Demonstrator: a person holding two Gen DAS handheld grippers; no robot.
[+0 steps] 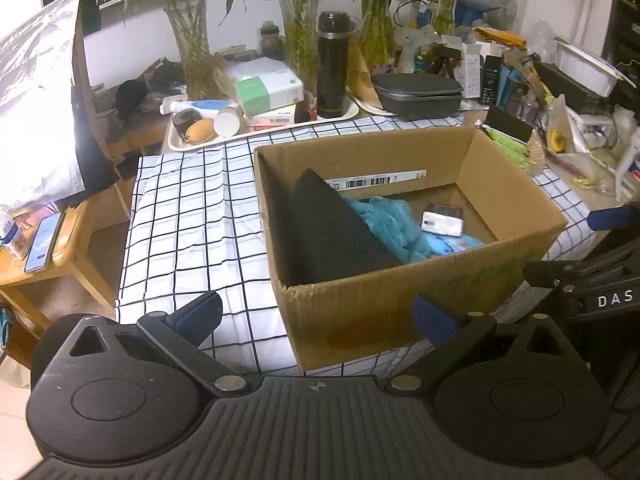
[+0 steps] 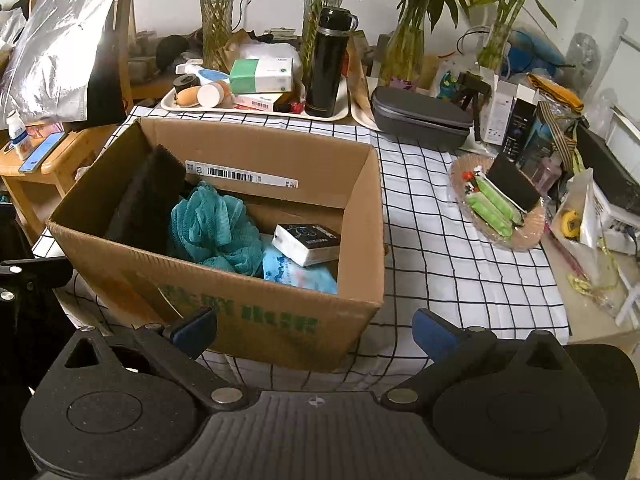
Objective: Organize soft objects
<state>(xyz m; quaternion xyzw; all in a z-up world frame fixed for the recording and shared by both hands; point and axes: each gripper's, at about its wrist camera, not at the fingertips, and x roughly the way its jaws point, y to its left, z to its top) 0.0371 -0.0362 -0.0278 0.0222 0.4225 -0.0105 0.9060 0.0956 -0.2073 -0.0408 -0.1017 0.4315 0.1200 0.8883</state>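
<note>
The surface [image 2: 432,240] is the biggest thing here. A white cloth with thin black lines that make squares lies over it, and the cloth looks soft and a bit wrinkly.

On the cloth sits a brown cardboard box [image 2: 280,320] with its top open. It has stiff flat walls, green letters on the near side and a white sticker with black bars inside the far wall.

Inside the box, a thick black sponge pad [image 1: 336,232] leans up against the left wall. It looks rough and fuzzy. Next to it is a teal mesh puff [image 2: 212,224], all scrunched and fluffy. A light blue soft pack [image 2: 296,272] lies flat on the bottom, and a small black and white packet [image 2: 308,242] rests partly on top of it.

Behind the box stands a tall, shiny black bottle [image 2: 326,64] on a white tray [image 2: 256,114]. A dark grey case [image 2: 420,120] with round corners lies to the right of the tray. Glass vases with green plants stand along the back.

To the right of the box is a round clear plate [image 2: 500,208] with green sticks and a black sponge piece on it.

The left hand-held gripper [image 1: 316,316] is spread wide and holds nothing. The right hand-held gripper [image 2: 314,330] is spread wide and empty too. Both hang just in front of the box, with its near wall between them and the soft things.
</note>
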